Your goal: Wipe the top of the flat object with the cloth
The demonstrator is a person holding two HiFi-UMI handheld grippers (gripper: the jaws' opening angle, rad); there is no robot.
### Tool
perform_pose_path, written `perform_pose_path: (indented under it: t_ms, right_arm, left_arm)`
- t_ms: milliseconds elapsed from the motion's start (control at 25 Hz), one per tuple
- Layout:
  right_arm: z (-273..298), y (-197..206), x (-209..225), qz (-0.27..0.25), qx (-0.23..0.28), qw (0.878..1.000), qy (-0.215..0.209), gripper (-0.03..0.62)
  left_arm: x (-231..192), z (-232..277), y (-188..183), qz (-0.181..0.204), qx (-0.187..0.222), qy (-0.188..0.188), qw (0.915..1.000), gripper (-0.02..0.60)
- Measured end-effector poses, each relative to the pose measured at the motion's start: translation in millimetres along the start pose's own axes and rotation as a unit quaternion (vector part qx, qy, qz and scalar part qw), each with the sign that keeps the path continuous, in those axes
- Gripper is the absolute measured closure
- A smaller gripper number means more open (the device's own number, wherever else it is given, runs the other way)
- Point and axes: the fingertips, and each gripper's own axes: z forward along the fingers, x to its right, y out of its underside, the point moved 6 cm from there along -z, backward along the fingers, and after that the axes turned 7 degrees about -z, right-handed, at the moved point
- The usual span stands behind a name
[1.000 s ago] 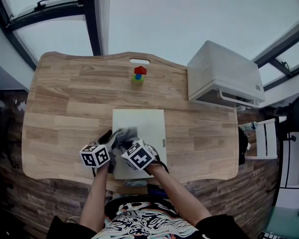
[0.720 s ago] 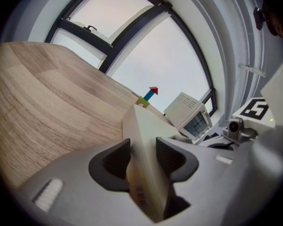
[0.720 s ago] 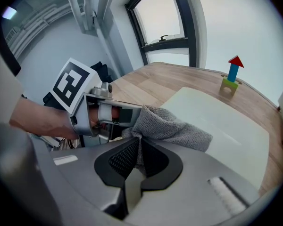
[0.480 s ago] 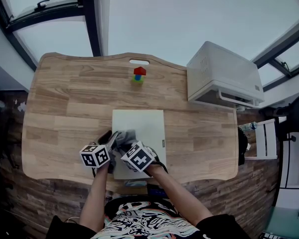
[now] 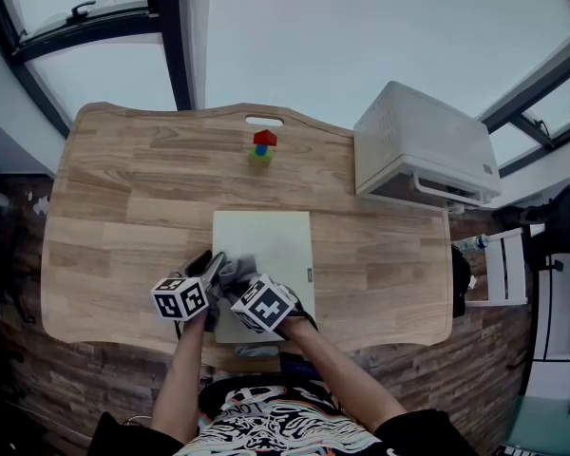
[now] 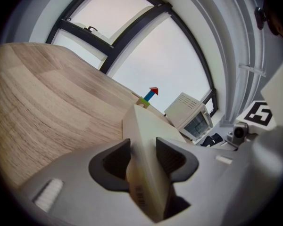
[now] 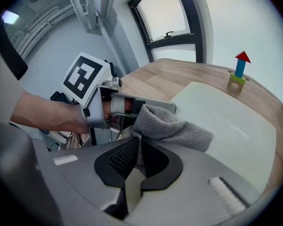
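At the near table edge: a pale cream flat rectangular board lies on the light wooden table, with both grippers over its near left corner.
Left gripper: its dark fingers are clamped on the board's left edge, one on each side, and the board runs away from them toward a small red, blue and green block tower.
Right gripper: its ribbed fingers are pinched tight on one end of a grey knitted cloth.
Cloth: bunched, it spills forward past the fingertips and rests on the board's top, just beside the left gripper.
Far right: a white boxy appliance stands on the table, well apart from the board.
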Motion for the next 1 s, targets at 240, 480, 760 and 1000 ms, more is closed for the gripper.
perform_pose_path:
  t_ms: [240,480,760,1000]
  right_arm:
    - [-1,6,-6,0.007,-0.003,1.0,-0.011,0.585]
    - [-2,11,-10,0.013,-0.001,1.0,-0.021,0.585]
    - [-1,14,-14,0.013,-0.008,0.999,-0.028,0.585]
    - [-3,17,-19,0.014,-0.013,0.999,-0.035,0.585]
  left_arm:
    - [0,0,0,0.001,0.0,-0.001,1.0,0.38]
    - [-1,1,0,-0.001,0.001,0.001,1.0,0.38]
    - [-1,0,-1,0.0,0.002,0.002,1.0,0.38]
    - [0,1,-1,0.001,0.001,0.0,1.0,0.38]
